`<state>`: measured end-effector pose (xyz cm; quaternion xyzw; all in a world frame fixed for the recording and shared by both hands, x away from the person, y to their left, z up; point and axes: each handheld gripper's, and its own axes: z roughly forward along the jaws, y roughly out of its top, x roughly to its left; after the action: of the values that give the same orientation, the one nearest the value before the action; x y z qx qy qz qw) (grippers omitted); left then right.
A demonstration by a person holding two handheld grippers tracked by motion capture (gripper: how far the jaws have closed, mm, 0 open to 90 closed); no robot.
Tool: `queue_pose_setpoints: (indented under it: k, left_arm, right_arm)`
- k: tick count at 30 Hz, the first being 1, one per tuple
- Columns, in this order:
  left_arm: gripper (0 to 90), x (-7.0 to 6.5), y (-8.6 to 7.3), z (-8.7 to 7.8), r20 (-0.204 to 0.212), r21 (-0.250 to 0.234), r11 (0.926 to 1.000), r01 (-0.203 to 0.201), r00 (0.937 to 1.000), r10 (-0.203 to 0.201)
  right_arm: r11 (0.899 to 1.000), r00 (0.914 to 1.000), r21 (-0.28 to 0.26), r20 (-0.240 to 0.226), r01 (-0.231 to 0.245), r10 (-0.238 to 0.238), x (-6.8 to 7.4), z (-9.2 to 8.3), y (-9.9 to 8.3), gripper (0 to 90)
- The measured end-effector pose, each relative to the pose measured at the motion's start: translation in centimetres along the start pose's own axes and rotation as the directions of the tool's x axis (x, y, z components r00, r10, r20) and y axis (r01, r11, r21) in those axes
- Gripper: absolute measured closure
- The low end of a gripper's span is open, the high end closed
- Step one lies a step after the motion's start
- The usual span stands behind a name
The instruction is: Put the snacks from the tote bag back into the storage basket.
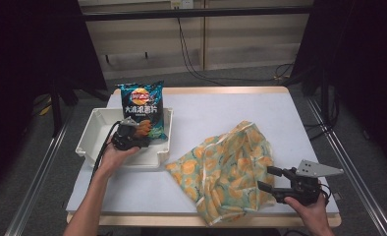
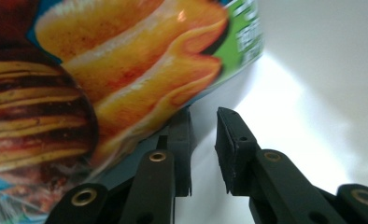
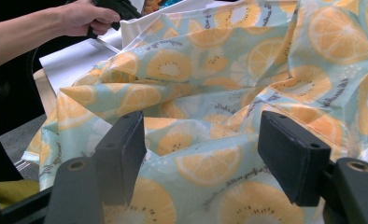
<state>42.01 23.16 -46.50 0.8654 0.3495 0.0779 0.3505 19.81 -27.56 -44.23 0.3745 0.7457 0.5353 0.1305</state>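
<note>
High view: teal crisp bag w/ orange chip print (image 1: 142, 109) stands in the white plastic tray (image 1: 94, 129) at the counter's (image 1: 221, 113) left edge, leaning on its far wall. Left gripper (image 1: 136, 132) sits at the bag's lower front. Right gripper (image 1: 266, 179), jaws well apart, is at the orange-slice print fabric bag (image 1: 226, 169) by the near right edge.

Left gripper view: jaws slightly apart w/ nothing between; crisp bag (image 2: 102, 79) just beside the left one.

Right gripper view: jaws wide, fabric (image 3: 229, 93) beyond, not clamped.

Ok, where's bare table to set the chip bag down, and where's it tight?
Free: the far right table top, between the white tray and the right edge, beyond the fruit-print bag; also the near-left strip in front of the tray. Crowded: inside the tray around the chip bag and left gripper.
</note>
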Motion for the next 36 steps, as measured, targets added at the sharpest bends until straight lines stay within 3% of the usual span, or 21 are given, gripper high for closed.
queue_pose_setpoints:
  k: [3, 6, 11, 15, 19, 22, 25, 36]
  left_arm:
    - [70.7, -0.5, -0.4, -0.9, -0.003, -0.069, 0.9973, 0.024, 0.9997, -0.024]
    - [66.0, -0.9, -0.8, -1.9, 0.022, -0.146, 0.9884, 0.041, 0.9990, -0.038]
    - [57.3, -2.3, -1.3, -3.3, 0.002, -0.236, 0.9717, -0.006, 1.0000, 0.007]
    - [48.4, -3.7, -1.5, -4.4, -0.017, -0.309, 0.9508, -0.025, 0.9996, 0.021]
    - [37.1, -4.8, -2.0, -5.1, -0.034, -0.350, 0.9360, -0.034, 0.9991, 0.024]
    - [26.5, -5.3, -2.4, -5.5, -0.043, -0.347, 0.9368, -0.040, 0.9987, 0.027]
    - [18.3, -5.9, -3.1, -5.8, -0.047, -0.371, 0.9284, -0.024, 0.9989, 0.007]
    - [10.0, -8.6, -5.0, -7.1, -0.047, -0.381, 0.9236, -0.047, 0.9984, 0.031]
  right_arm:
    - [1.000, 1.0000, -0.003, 0.002, 0.001, -0.001, 0.0, -0.1, 0.0, 31.8]
    - [1.000, 1.0000, -0.005, 0.008, -0.003, 0.003, 0.0, -0.1, 0.0, 31.8]
    - [1.000, 0.9999, -0.008, 0.010, -0.001, 0.001, -0.1, -0.2, 0.0, 31.8]
    - [1.000, 0.9999, -0.007, 0.014, -0.003, 0.003, -0.1, -0.3, 0.0, 31.8]
    - [1.000, 0.9998, -0.013, 0.016, -0.006, 0.007, -0.1, -0.4, -0.1, 31.8]
    - [1.000, 0.9998, -0.016, 0.017, -0.009, 0.010, -0.2, -0.5, -0.1, 31.8]
    - [1.000, 0.9998, -0.019, 0.020, -0.008, 0.009, -0.2, -0.6, -0.1, 31.8]
    - [1.000, 0.9997, -0.020, 0.024, -0.011, 0.011, -0.3, -0.6, -0.1, 31.8]
